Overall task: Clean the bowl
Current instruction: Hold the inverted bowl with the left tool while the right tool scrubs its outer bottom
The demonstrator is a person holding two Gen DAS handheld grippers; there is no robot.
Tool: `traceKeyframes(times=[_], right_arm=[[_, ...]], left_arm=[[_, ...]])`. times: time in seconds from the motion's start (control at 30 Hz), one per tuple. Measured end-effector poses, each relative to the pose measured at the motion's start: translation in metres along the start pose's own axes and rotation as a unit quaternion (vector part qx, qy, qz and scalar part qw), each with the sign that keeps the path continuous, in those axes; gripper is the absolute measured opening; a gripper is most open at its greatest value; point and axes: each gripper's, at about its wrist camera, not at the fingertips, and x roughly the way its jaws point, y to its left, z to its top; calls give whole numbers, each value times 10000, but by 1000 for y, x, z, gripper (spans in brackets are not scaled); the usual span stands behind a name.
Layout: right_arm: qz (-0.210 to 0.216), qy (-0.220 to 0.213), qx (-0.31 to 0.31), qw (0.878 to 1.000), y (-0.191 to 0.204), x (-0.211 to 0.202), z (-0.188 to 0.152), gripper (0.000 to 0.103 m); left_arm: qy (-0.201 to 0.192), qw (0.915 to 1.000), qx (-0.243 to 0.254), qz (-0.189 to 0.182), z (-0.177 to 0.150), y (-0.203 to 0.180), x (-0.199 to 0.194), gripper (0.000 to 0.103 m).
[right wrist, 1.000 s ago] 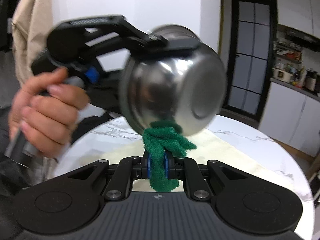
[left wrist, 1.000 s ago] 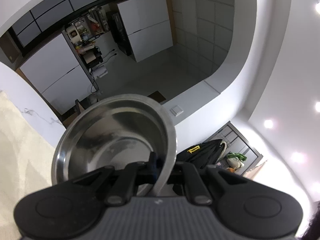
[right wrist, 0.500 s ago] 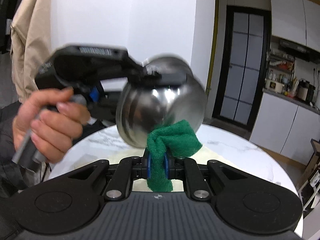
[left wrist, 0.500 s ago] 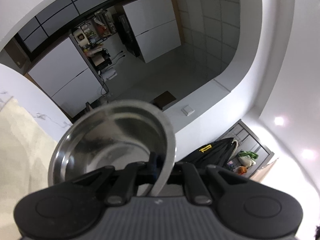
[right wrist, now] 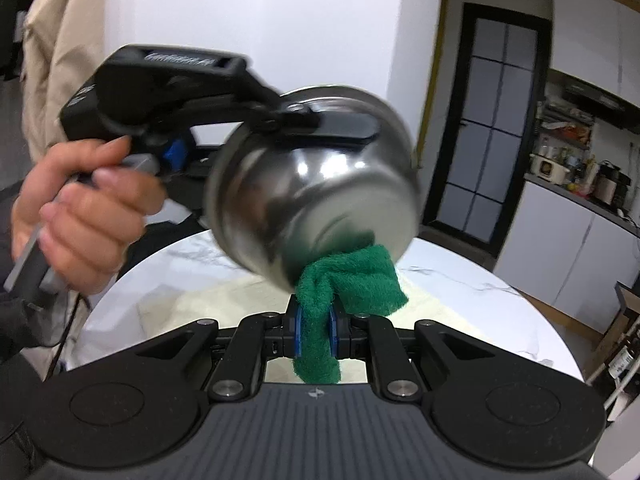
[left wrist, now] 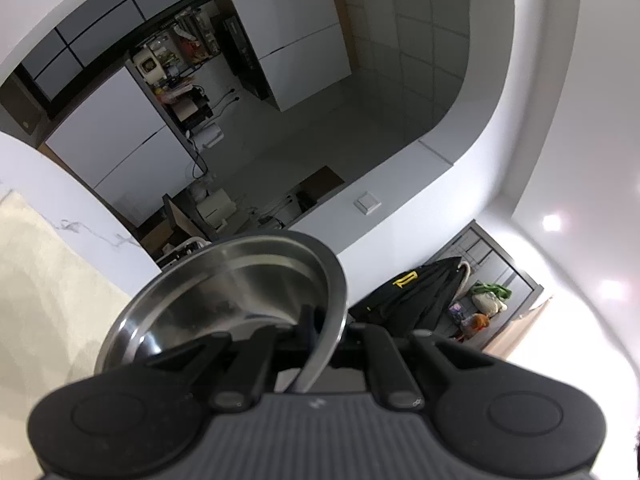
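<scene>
A steel bowl [right wrist: 316,196] hangs in the air above the table, its outside turned toward the right wrist camera. My left gripper [left wrist: 320,328] is shut on the bowl's rim [left wrist: 332,320]; the bowl's inside [left wrist: 224,296] fills the lower middle of the left wrist view. My right gripper [right wrist: 316,320] is shut on a green scouring pad [right wrist: 348,280]. The pad's top presses against the lower outside wall of the bowl. The left gripper's body [right wrist: 168,92] and the hand holding it show at left.
A round white marble table [right wrist: 472,284] with a cream mat [right wrist: 224,300] lies below the bowl. A kitchen counter with appliances [right wrist: 576,176] stands at the far right. A dark glass door [right wrist: 492,128] is behind the bowl. A beige coat [right wrist: 60,52] hangs at left.
The bowl has tilted and turned in the left gripper, its base swinging toward the right. The green pad has shifted along the bowl's lower outside, from its left part toward its base edge.
</scene>
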Motion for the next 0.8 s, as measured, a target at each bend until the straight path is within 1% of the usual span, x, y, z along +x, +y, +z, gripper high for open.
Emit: traceKeyframes(times=[0.13, 0.17, 0.2, 0.3, 0.37, 0.5, 0.67, 0.8], right_arm=[[80, -199, -5, 9998, 3, -10, 7, 14], [-5, -383, -34, 9993, 3, -17, 10, 14], [-79, -467, -34, 9989, 3, -21, 11, 14], [-219, -548, 51, 9982, -8, -21, 11, 14], [-292, -520, 102, 9982, -14, -19, 10, 14], [-546, -306, 37, 9980, -22, -8, 3, 14], [-373, -7, -4, 9993, -23, -1, -3, 14], [-99, 114, -207, 9997, -11, 0, -3, 14]], left_arm=[[27, 9999, -80, 92, 0, 6, -1, 5], [64, 9998, -128, 110, 0, 8, -1, 5], [98, 9998, -134, 111, -1, 9, 0, 5], [181, 9997, -95, 91, -3, 7, 1, 5], [218, 9998, -26, 34, -4, 4, 2, 5], [350, 9993, 7, -120, -6, -3, 3, 5], [345, 9992, 62, -179, -7, -8, 3, 5], [271, 9995, 60, -140, -6, -5, 2, 5]])
